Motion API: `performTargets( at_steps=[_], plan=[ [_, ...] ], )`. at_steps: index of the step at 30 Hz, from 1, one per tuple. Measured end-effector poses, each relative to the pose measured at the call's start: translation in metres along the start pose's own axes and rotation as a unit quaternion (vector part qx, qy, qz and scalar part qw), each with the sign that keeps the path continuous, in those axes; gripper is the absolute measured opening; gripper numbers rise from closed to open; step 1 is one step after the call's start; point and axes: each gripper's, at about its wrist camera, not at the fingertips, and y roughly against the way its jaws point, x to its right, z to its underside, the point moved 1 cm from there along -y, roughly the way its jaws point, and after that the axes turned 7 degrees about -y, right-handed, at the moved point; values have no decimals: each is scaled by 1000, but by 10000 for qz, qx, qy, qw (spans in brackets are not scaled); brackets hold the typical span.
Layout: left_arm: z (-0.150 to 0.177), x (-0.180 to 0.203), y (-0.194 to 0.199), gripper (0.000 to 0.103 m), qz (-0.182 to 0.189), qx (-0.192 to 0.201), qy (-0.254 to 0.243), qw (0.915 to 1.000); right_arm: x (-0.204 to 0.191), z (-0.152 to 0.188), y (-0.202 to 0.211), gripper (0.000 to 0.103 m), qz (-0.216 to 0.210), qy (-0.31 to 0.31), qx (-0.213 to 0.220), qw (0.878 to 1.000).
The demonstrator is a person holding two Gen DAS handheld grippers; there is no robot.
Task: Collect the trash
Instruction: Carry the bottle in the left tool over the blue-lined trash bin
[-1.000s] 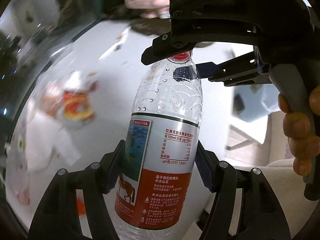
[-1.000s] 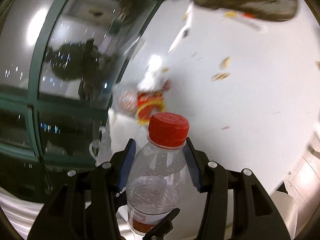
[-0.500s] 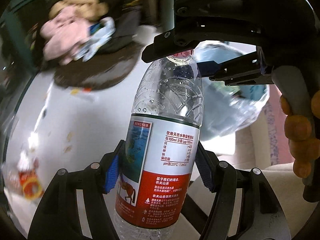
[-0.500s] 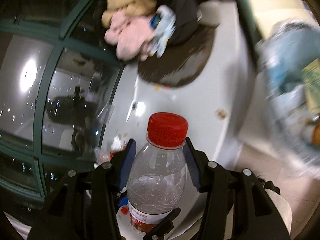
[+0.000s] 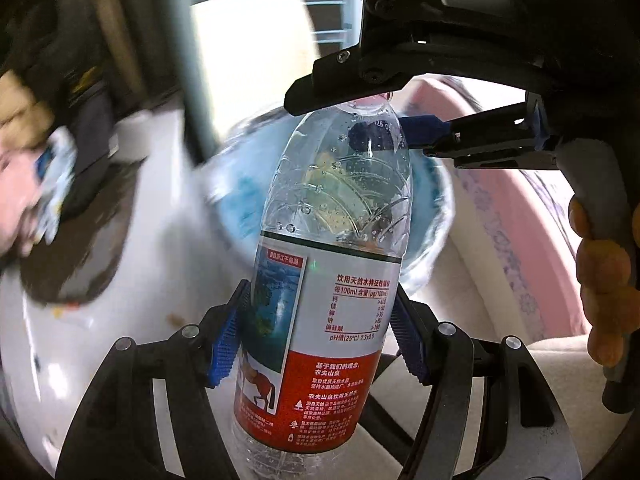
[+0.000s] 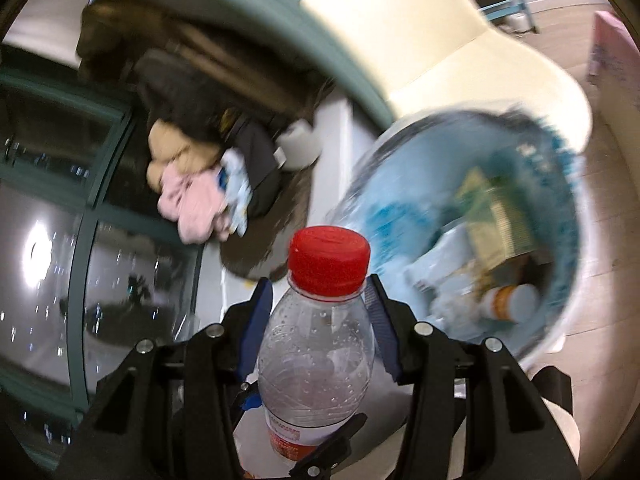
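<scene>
item: bottle point(image 5: 324, 300) — clear plastic, red cap point(image 6: 329, 261), red-and-white label, nearly empty with droplets inside. held by both tools at once: the left gripper point(image 5: 320, 340) has its blue pads pressed on the labelled body, jaws fairly wide to fit it; the right gripper point(image 6: 316, 320) clamps the shoulder just under the cap, jaws about half open. a hand point(image 5: 608, 280) shows on the right tool's grey handle.

beyond the bottle: the bin point(image 6: 568, 320), pale outside with a blue liner, holding a green carton, wrappers and a small orange-labelled container. it stands on the floor beside the white table point(image 5: 48, 340). farther off, a dark mat point(image 5: 72, 248) with a heap of pink and tan cloth point(image 6: 188, 196), a cream chair point(image 6: 440, 36), and the dark window.

step in hand, as judged: carrying the bottle to the bin. to do it well, the person should bring the bottle right over the open mouth, not the rim, and tip it cap-down or level. then both pairs of jaws should let go together; if one lets go late, the bottle swings and may glance off the edge. it is light and will bounce, so a low drop suits.

changes from a second ago: then the view behind the bottle was the table with a red-and-yellow wrapper and scattered crumbs, and no bin in sight. now both views have swung round — the wrapper is gone, the bin fills the background. both grips are unchanged.
</scene>
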Motion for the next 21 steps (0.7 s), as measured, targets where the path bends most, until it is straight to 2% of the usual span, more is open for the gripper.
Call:
performTargets(
  at_steps=[5,12,17,21],
  plan=[
    [-31,5,-15,64,352,102,-606,9975,19,-18,23,47,134,-486,568,9971],
    [-65,-1,-31,64,771,260,-1175,9897,23,-37,42,47,337,-725,1293,9884],
    [-83,3,-44,64,938,261,-1314,9865,28,-52,47,47,422,-913,1513,9834],
    [-101,5,-52,64,963,291,-1282,9866,30,-69,49,46,468,-813,1551,9834]
  ],
)
